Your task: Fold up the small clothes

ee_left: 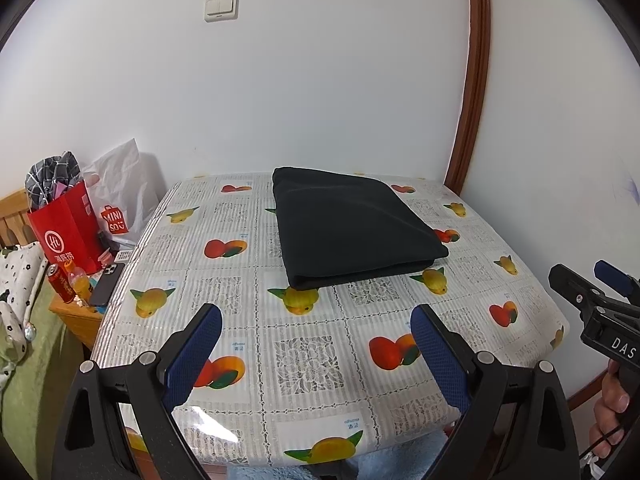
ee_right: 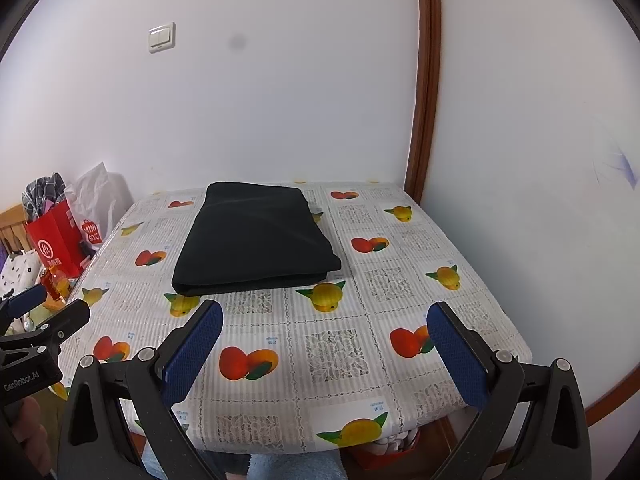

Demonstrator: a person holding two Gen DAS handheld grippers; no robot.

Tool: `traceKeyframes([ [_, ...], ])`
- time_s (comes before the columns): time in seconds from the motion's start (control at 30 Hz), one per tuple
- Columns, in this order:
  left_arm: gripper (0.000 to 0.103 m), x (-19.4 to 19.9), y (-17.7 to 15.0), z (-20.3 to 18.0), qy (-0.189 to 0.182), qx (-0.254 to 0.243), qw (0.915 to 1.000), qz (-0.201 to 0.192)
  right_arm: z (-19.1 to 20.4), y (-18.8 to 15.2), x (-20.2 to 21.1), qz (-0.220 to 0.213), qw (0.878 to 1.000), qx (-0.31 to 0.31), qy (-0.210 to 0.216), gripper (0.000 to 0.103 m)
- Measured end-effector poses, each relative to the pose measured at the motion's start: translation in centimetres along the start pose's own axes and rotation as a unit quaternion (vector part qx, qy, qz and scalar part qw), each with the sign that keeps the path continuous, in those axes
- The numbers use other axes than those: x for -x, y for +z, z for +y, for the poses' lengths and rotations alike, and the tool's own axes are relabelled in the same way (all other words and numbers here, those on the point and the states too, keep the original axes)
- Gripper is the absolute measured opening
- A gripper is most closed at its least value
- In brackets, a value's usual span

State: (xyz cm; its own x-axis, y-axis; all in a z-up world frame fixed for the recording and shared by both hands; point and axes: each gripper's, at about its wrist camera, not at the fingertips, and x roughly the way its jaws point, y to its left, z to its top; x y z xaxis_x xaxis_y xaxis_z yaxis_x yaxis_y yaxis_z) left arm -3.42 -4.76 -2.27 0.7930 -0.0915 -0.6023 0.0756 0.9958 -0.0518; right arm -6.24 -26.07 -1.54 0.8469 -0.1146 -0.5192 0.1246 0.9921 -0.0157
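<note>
A black garment (ee_left: 352,224) lies folded into a neat, flat rectangle on the table (ee_left: 304,344), toward the far side near the white wall, its thick folded edge facing the near edge. The table wears a plastic cloth printed with lace squares and fruit.

Both tools hang over the near edge of the table, well short of the garment. The left gripper (ee_left: 316,316) has its blue-padded fingers spread wide with nothing between them; the garment sits beyond and between the fingertips, slightly to the right of centre. The right gripper (ee_right: 324,314) is equally wide and empty, and from its side the garment lies ahead and a little to the left. Neither touches the cloth.

Each tool shows at the edge of the other's view. The right one's body reads "DAS", cut off by the frame, with a hand (ee_left: 612,404) wrapped round its handle; the left one's reads "GenRobot.AI".

Left of the table, on a low wooden stand, a red paper bag (ee_left: 68,232) bears a round white logo and Chinese characters too small to make out. Behind it a white bag (ee_left: 116,200) carries a red "MINISO" mark. A dark phone (ee_left: 107,285) and a red can (ee_left: 59,283) stand beside the red bag.
</note>
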Motion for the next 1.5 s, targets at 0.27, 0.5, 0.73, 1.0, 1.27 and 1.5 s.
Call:
traceKeyframes([
  [0.27, 0.095, -0.03, -0.14, -0.04, -0.001, 0.001, 1.0, 0.001, 0.01, -0.09, 0.06, -0.001, 1.0, 0.001, -0.001, 0.101],
  [0.5, 0.096, -0.1, -0.19, -0.1, -0.001, 0.004, 1.0, 0.001, 0.02, -0.09, 0.08, -0.001, 1.0, 0.001, -0.001, 0.101],
  [0.73, 0.095, -0.14, -0.2, -0.24, -0.002, 0.005, 1.0, 0.001, 0.01, -0.11, 0.12, -0.001, 1.0, 0.002, -0.002, 0.101],
  [1.0, 0.096, -0.17, -0.23, -0.15, -0.002, 0.005, 1.0, 0.001, 0.13, -0.15, 0.15, -0.002, 1.0, 0.001, -0.002, 0.101],
  [1.27, 0.096, -0.3, -0.26, -0.12, -0.001, 0.006, 1.0, 0.001, 0.16, -0.15, 0.14, -0.002, 1.0, 0.002, -0.001, 0.101],
  [1.5, 0.095, -0.29, -0.24, -0.15, 0.0, 0.005, 1.0, 0.001, 0.13, -0.07, -0.06, -0.003, 1.0, 0.005, 0.001, 0.101],
])
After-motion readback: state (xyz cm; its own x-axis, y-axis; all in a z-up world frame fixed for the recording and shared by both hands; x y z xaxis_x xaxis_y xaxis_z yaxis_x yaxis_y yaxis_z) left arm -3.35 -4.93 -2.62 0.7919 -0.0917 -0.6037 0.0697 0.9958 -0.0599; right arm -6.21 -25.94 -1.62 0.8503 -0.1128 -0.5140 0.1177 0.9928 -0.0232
